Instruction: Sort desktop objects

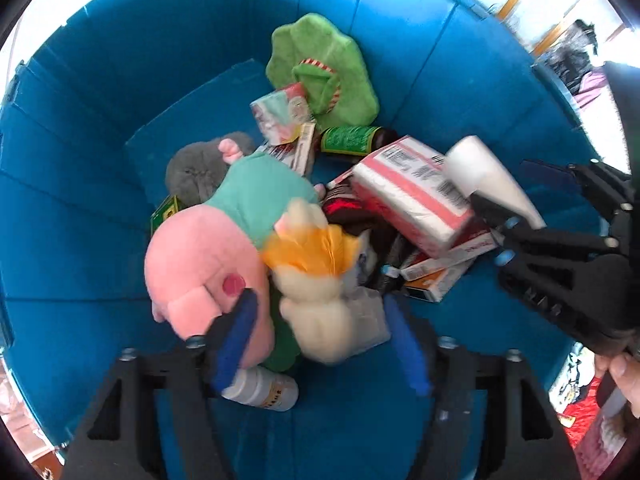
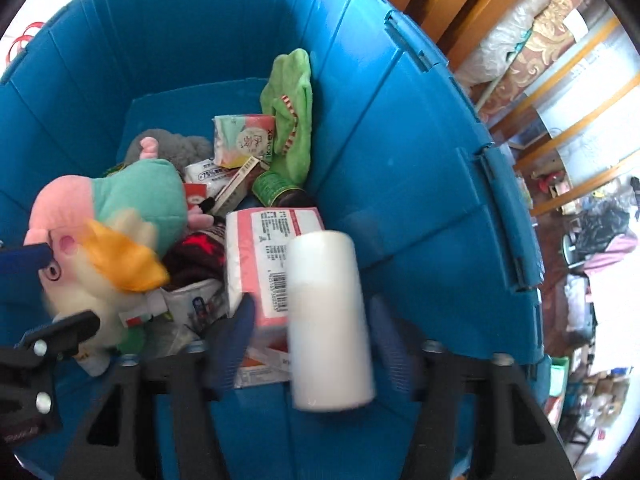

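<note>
White roll sits blurred between the spread right gripper pads, over the blue bin's right wall; cream plush likewise inside the spread left gripper. Release both cleanly; withdraw straight upward, avoiding snags.

Bare floor of the blue bin lies left of the pink plush and behind it. Right of the plush, boxes, packets and a white roll crowd the floor up to the wall.

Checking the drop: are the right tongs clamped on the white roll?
No: the white roll sits between the right tongs, with gaps on both sides.
</note>
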